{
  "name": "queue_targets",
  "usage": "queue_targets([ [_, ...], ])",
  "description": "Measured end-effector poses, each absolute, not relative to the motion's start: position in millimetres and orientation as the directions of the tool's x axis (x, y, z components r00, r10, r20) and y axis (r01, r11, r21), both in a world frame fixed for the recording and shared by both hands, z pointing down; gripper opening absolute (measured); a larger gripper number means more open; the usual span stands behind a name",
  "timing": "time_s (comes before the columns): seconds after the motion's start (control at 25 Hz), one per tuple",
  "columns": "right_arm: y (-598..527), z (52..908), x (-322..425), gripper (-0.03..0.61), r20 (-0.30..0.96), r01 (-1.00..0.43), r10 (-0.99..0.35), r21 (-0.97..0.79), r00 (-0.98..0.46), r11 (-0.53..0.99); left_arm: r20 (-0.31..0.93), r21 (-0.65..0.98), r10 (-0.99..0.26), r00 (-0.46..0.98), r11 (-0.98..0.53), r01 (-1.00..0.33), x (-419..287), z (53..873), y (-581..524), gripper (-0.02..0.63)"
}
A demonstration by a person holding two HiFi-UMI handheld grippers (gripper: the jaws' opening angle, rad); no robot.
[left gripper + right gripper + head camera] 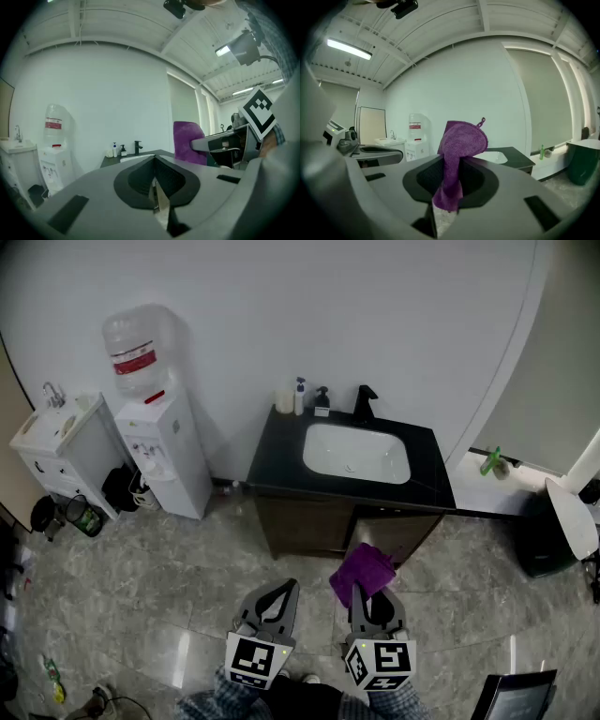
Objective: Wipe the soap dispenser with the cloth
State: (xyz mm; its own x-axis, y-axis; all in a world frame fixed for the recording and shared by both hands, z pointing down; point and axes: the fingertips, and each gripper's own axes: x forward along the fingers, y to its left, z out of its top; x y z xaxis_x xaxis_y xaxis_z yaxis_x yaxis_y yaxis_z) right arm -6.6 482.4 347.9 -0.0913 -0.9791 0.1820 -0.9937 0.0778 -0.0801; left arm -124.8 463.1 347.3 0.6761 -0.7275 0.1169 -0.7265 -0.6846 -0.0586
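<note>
Two pump bottles stand at the back left of the black vanity top (277, 451): a white one with a blue pump (300, 396) and a small dark soap dispenser (322, 401). They are next to the black faucet (364, 402) and white basin (356, 452). My right gripper (367, 596) is shut on a purple cloth (363, 570), which stands up from its jaws (459, 145). My left gripper (284, 589) is shut with nothing in it (155, 180). Both hang over the floor, well short of the vanity. The dark dispenser (123, 150) shows small and far in the left gripper view.
A water cooler (155, 427) and a white utility sink cabinet (56, 442) stand along the wall to the left. A green bottle (492, 461) lies on a low ledge right of the vanity, with a dark bin (544, 535) below it. Marble floor (187, 568) lies in front.
</note>
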Motion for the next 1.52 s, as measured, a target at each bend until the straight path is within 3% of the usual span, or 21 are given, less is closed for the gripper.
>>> queue_targets([
  [0.84, 487.7, 353.3, 0.6, 0.081, 0.191, -0.991, -0.977, -0.109, -0.097, 0.077, 0.145, -0.053, -0.722, 0.677, -0.689, -0.723, -117.3, 352.8, 466.1, 0.002],
  [1.52, 504.1, 347.3, 59.3, 0.081, 0.176, -0.993, -0.981, -0.099, -0.076, 0.060, 0.123, -0.052, -0.743, 0.657, -0.666, -0.744, -71.5, 343.1, 473.5, 0.002],
])
